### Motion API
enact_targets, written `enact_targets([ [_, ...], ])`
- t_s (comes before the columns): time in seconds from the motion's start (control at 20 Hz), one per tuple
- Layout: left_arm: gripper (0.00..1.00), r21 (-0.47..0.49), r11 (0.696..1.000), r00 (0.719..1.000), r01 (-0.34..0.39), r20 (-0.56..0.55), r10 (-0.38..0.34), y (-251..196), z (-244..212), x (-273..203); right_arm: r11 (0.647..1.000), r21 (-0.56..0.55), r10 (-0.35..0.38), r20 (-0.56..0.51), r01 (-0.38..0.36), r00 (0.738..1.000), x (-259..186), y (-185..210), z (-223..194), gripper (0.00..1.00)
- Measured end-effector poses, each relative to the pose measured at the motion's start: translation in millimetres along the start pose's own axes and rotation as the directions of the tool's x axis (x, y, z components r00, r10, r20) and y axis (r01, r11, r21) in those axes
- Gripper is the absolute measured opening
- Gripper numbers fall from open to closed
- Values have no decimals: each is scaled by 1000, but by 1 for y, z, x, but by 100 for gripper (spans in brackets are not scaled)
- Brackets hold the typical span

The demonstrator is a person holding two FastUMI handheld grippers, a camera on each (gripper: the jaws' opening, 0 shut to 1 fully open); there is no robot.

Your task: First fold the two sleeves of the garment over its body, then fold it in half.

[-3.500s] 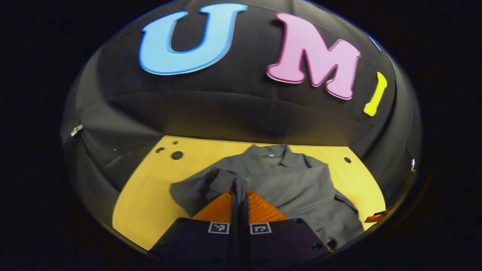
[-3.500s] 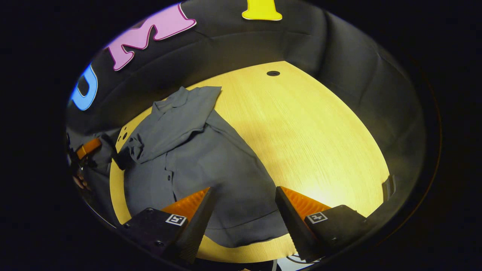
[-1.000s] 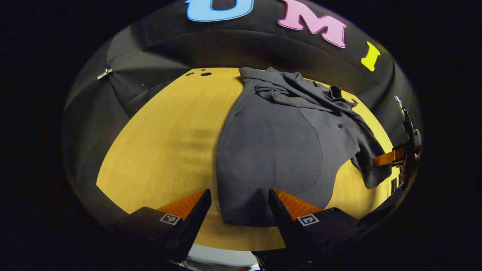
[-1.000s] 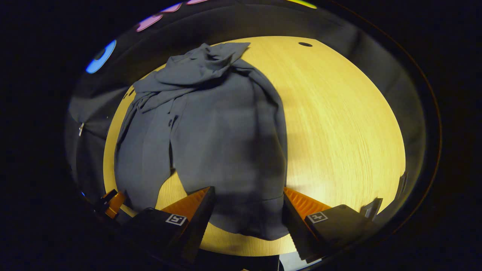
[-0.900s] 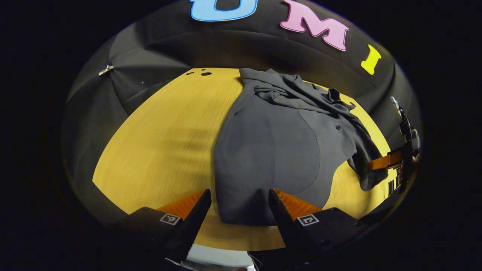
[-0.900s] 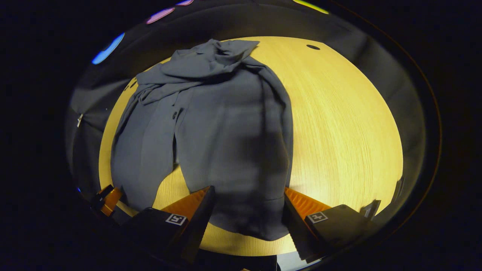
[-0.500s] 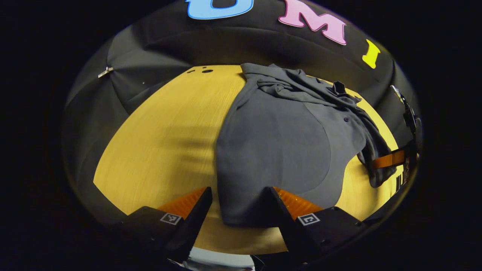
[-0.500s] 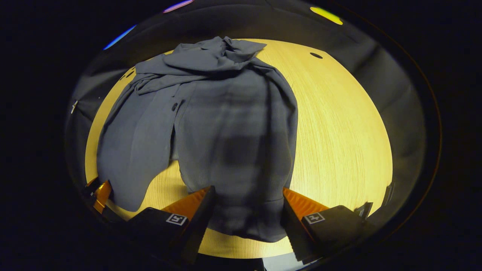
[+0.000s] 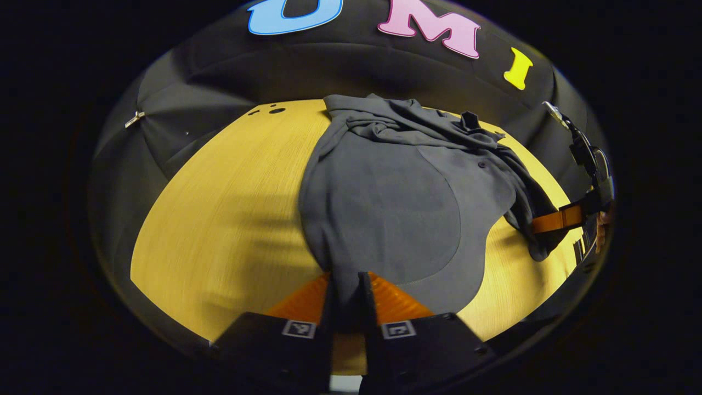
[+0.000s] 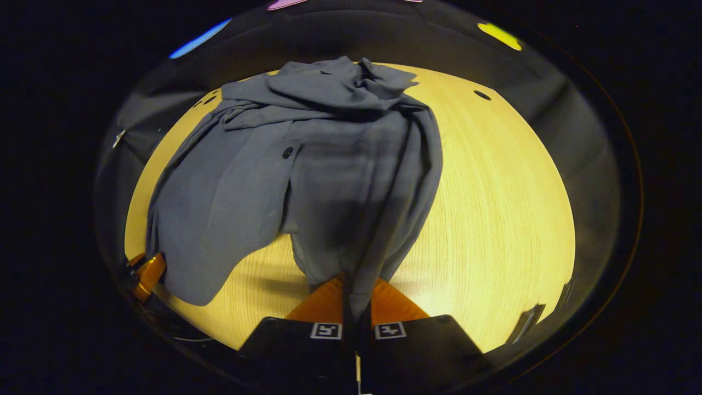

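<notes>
Near hem of garment (image 9: 384,214) pinched by left gripper (image 9: 346,285), right gripper (image 10: 356,296); both held low over table (image 10: 493,208).

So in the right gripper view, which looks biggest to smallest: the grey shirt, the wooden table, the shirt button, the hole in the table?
1. Wooden table, though the shirt covers much of it, so this is close.
2. Grey shirt.
3. Hole in the table and shirt button: too alike to rank.
</notes>
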State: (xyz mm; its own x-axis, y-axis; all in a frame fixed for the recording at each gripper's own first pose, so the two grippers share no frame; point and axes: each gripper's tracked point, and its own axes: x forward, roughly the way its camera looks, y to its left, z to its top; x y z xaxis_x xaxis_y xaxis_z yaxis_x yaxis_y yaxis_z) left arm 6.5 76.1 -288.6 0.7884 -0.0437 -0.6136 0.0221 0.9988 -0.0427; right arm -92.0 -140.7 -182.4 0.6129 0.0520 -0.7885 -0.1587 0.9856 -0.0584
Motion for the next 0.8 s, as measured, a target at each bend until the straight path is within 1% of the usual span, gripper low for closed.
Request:
enact_targets([
  [0.05,16,-18,1000,1000,4,7,-4,0,1,1,1000,-6,4,0,-4,1000,6,0,1,5],
  [0.1,11,-32,999,1000,8,11,-8,0,2,1,1000,-1,6,-5,-6,1000,4,-1,0,6],
  [0.15,8,-41,999,1000,10,6,-9,0,2,2,1000,9,6,-8,-6,1000,4,-2,1,6],
  [0.3,6,-63,998,1000,23,-1,-23,-1,7,-1,998,60,14,18,-15,1000,-4,-8,8,6],
  [0.45,6,-84,995,999,53,17,-52,-7,22,-10,993,112,35,57,-42,998,-17,-13,17,5],
  [0.6,6,-80,993,995,91,55,-86,-18,49,-21,988,142,55,97,-68,994,-29,-15,27,5],
  [0.8,6,-72,992,989,104,115,-96,-26,92,-29,980,173,78,149,-104,986,-43,-11,49,6],
])
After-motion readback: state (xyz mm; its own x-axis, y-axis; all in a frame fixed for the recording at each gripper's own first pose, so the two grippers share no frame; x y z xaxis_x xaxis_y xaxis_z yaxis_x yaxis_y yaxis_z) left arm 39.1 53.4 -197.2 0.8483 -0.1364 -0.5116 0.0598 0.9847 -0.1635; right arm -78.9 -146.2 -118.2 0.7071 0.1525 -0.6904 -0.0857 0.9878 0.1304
